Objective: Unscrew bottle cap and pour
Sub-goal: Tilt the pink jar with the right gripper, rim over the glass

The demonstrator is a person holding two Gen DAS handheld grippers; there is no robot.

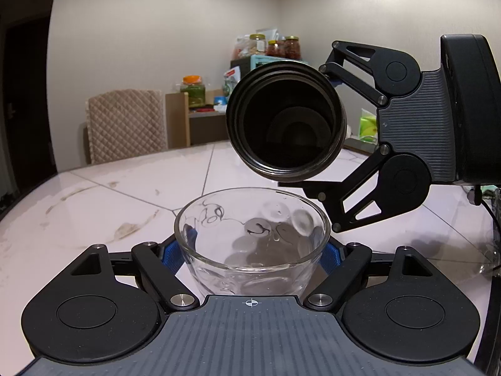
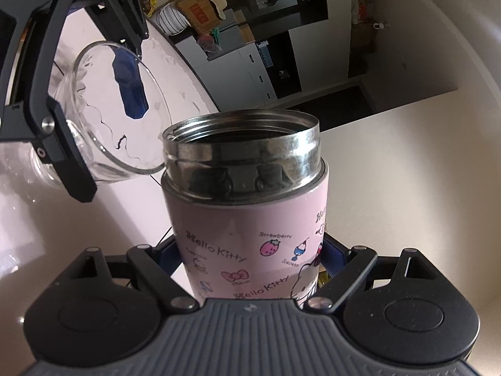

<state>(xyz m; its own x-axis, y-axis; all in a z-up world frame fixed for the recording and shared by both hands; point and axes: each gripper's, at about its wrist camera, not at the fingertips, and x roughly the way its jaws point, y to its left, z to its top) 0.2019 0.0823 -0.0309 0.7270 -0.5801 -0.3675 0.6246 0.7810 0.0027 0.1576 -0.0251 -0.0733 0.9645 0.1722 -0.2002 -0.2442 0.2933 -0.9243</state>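
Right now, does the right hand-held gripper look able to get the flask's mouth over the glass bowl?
Probably yes. The right hand-held gripper holds the flask tipped, cap off, its mouth just above the glass bowl held by the left hand-held gripper; nothing sits between them.

The pink Hello Kitty bottle (image 2: 250, 219) has a bare steel threaded neck with its cap off and is tipped over, its open mouth just above the far rim of the glass bowl (image 1: 252, 241). The clear bowl sits upright below it.
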